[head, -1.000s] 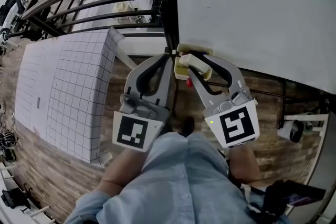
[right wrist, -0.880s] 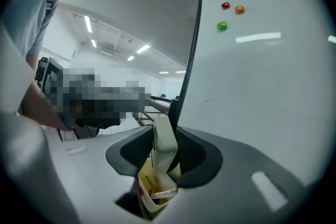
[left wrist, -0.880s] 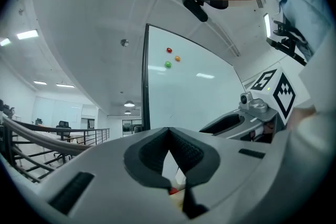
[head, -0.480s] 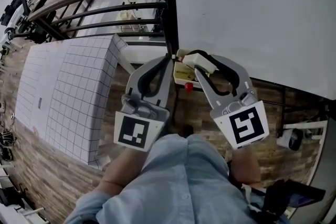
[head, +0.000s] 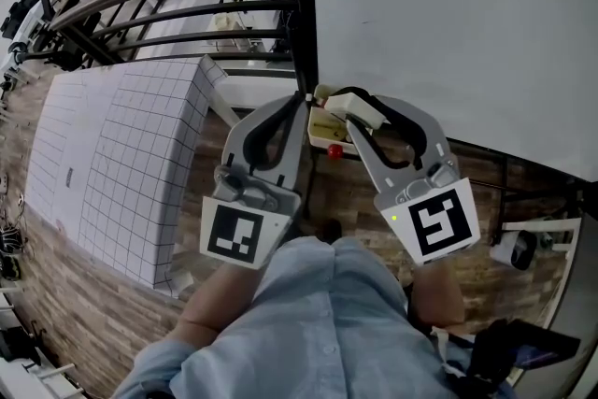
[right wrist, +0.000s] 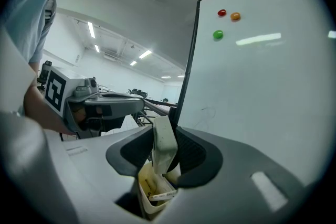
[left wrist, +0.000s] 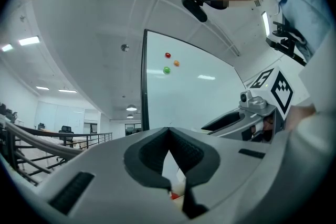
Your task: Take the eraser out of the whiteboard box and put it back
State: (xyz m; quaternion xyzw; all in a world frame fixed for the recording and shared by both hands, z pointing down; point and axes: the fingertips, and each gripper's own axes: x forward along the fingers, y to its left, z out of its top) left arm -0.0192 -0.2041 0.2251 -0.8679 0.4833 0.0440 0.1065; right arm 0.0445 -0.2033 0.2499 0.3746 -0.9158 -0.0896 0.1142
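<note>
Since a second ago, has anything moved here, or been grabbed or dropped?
The right gripper raised the eraser slightly, away from the box, then paused. Its fingers are still clamped on the eraser; nothing was let go. The left gripper, shut and empty, and the box stayed put.

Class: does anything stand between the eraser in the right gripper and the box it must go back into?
Nothing visible does. The right gripper has its jaws shut on the eraser, just over the open box. The left gripper, shut and empty, is off to one side.
</note>
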